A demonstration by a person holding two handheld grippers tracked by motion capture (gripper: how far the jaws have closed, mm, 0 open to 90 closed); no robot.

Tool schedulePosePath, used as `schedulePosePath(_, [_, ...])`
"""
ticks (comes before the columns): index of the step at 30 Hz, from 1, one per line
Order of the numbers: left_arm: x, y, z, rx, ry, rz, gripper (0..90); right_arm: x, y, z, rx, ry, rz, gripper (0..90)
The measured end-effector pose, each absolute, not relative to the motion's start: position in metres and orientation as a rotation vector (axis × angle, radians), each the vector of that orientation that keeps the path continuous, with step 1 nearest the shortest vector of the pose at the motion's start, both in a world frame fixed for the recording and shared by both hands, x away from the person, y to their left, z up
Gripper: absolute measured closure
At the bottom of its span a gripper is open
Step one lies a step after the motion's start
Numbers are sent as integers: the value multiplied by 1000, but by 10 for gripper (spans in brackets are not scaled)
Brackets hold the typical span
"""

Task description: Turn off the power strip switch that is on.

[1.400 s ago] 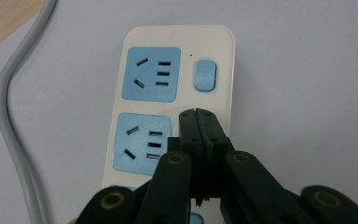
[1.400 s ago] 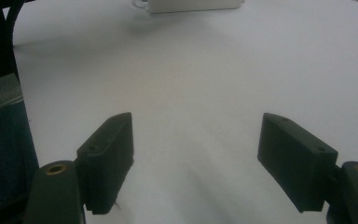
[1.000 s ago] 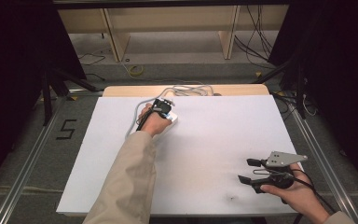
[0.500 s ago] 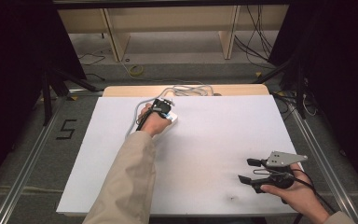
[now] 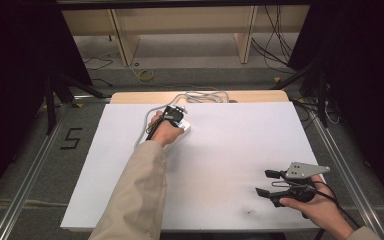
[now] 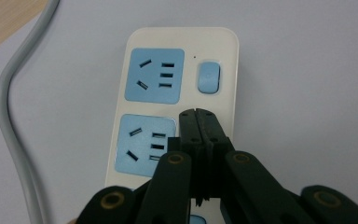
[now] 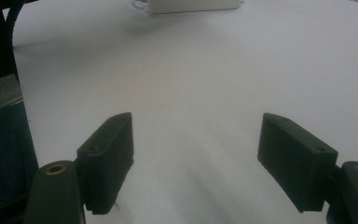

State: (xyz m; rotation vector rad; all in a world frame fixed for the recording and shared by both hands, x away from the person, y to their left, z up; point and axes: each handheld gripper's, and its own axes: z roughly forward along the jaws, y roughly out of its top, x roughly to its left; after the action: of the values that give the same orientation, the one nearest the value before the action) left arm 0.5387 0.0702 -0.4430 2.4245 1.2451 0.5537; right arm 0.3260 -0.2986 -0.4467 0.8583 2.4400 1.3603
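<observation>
A cream power strip (image 6: 182, 42) with blue sockets lies on the white table top (image 5: 230, 145), its grey cable (image 6: 9, 116) running off the far edge. My left gripper (image 6: 198, 114) is shut, jaws pressed together with nothing between them. Its tips sit over the strip beside the second socket (image 6: 144, 144), just below the blue switch (image 6: 208, 77). In the high view the left gripper (image 5: 172, 114) is over the strip (image 5: 182, 127) at the far middle-left. My right gripper (image 5: 263, 182) rests open near the front right corner, jaws wide apart (image 7: 196, 140) over bare table.
The cable (image 5: 200, 95) coils on the wooden edge (image 5: 130, 97) behind the white top. A grey three-cornered plate (image 5: 305, 170) sits on the right gripper. Metal rails (image 5: 25, 170) flank the table, and a shelf frame (image 5: 180, 25) stands beyond it.
</observation>
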Motion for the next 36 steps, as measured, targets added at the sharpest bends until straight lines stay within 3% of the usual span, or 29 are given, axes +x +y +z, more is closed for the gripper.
schedulePosePath(24, [534, 80, -437, 2316, 1247, 569, 895, 327, -299, -447, 851, 2434, 1362, 273])
schedulePosePath(26, [533, 81, -435, 2302, 1245, 570, 833, 327, -299, -447, 851, 2434, 1363, 273])
schedulePosePath(31, [530, 85, -430, 2287, 1221, 589, 795, 326, -299, -447, 854, 2435, 1362, 273])
schedulePosePath(36, [528, 90, -425, 2262, 1209, 571, 698, 327, -299, -447, 853, 2433, 1362, 273])
